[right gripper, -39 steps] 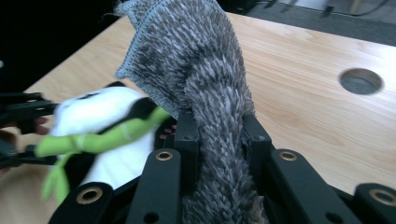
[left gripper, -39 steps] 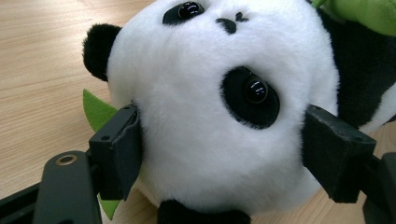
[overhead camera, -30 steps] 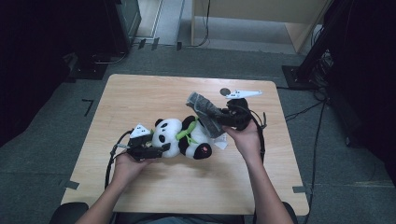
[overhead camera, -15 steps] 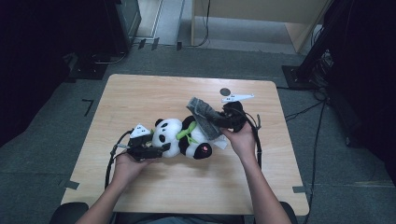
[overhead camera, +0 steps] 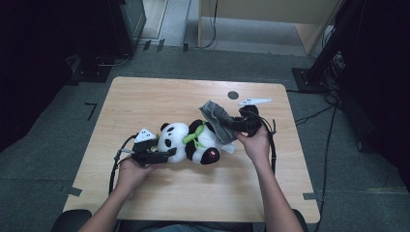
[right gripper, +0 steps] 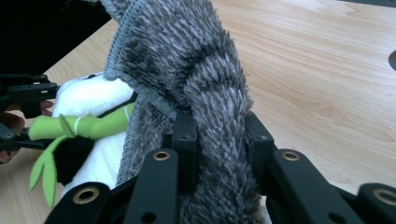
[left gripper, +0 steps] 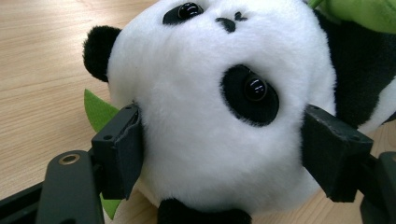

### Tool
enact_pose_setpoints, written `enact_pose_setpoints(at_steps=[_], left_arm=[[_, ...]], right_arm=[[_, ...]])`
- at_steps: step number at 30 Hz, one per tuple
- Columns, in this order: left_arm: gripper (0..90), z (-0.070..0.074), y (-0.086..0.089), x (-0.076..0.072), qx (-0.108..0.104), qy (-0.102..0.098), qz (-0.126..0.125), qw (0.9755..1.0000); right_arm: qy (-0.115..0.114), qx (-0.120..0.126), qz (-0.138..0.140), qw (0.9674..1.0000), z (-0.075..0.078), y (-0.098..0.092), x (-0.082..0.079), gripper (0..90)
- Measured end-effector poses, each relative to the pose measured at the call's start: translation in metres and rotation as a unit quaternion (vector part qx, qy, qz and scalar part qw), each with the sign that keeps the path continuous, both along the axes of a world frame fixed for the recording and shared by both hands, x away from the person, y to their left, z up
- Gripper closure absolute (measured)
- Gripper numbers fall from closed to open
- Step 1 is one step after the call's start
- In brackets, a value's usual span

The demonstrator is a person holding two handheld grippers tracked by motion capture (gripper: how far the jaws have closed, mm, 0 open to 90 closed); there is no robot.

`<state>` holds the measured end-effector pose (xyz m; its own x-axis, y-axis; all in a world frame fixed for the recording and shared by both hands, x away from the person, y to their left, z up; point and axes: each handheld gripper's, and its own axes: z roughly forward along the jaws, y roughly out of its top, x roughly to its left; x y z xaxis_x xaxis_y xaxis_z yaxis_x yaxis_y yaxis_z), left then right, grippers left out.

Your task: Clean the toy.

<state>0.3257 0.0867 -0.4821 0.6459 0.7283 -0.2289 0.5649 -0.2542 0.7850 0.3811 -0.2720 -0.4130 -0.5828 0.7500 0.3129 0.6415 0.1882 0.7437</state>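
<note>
No legible writing anywhere. Plush panda lies on its back mid-table: soft white pile, black ears and eye patches, glossy bead eyes, green felt leaf. Left tool pinches its head, pads pressed into the fur. Right tool clamps a shaggy grey cloth draped against the panda's body.

Left claw clamped wide; right claw pinched nearly closed.
</note>
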Motion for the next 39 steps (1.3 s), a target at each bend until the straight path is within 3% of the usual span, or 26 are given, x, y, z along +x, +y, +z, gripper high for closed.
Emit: enact_pose_setpoints(at_steps=[8, 13, 17, 21, 26, 30, 34, 39], left_arm=[[22.7, 0.0, 0.0, 0.0, 0.001, -0.001, 0.0, 1.0], [22.6, 0.0, 0.0, 0.0, 0.0, 0.002, 0.003, 1.0], [22.5, 0.001, -0.001, -0.001, 0.002, 0.001, 0.004, 1.0], [20.5, 0.001, -0.001, -0.001, 0.0, 0.003, 0.004, 1.0], [16.9, 0.0, -0.001, 0.0, -0.001, 0.002, 0.003, 1.0], [13.9, -0.001, -0.001, 0.001, 0.001, 0.0, 0.003, 1.0], [13.7, -0.001, -0.001, 0.0, 0.005, -0.003, 0.0, 1.0], [13.7, -0.002, -0.002, 0.0, 0.006, -0.002, 0.001, 1.0]], right_arm=[[0.012, -0.026, -0.036, 0.999, 0.001, -0.013, 0.0, 76.9], [-0.007, -0.024, -0.051, 0.9984, 0.016, -0.024, -0.008, 77.1], [-0.035, -0.012, -0.043, 0.9984, 0.036, -0.019, -0.02, 77.1], [-0.052, -0.011, -0.005, 0.9986, 0.048, 0.004, -0.032, 76.8], [-0.033, -0.009, 0.041, 0.9986, 0.036, 0.033, -0.035, 76.2], [-0.007, -0.023, 0.054, 0.9983, 0.018, 0.046, -0.033, 75.8], [0.014, -0.039, 0.05, 0.9979, 0.001, 0.047, -0.029, 73.4], [0.022, -0.007, 0.048, 0.9986, -0.011, 0.036, -0.029, 73.2]])
